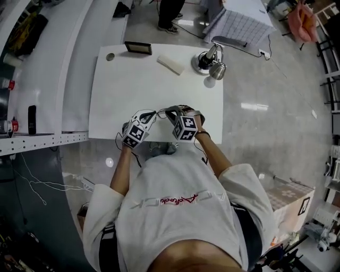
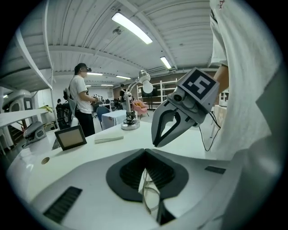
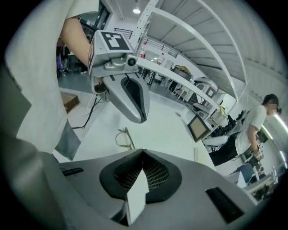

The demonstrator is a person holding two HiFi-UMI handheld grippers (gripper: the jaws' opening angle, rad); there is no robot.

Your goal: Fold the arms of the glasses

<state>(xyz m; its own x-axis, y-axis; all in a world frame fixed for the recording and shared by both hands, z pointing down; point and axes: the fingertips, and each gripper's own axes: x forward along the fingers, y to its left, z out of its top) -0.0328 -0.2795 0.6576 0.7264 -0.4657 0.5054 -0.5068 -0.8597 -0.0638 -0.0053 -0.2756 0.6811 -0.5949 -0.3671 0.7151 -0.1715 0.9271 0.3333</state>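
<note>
Thin wire-framed glasses [image 2: 150, 197] sit between the pads of my left gripper [image 2: 145, 155], which is shut on them. In the right gripper view the glasses [image 3: 123, 138] hang just under the left gripper [image 3: 140, 119], above the white table. My right gripper [image 3: 143, 152] is shut with nothing between its pads. From the left gripper view it [image 2: 156, 143] hovers a little beyond the glasses, apart from them. In the head view both grippers, left [image 1: 152, 113] and right [image 1: 171, 111], point toward each other near the front edge of the table [image 1: 133, 90].
At the table's far side stand a desk lamp [image 1: 210, 61], a white block [image 1: 171, 64] and a small dark frame [image 1: 138, 48]. A person [image 1: 170, 16] stands beyond the table. White shelves [image 1: 37, 79] run along the left.
</note>
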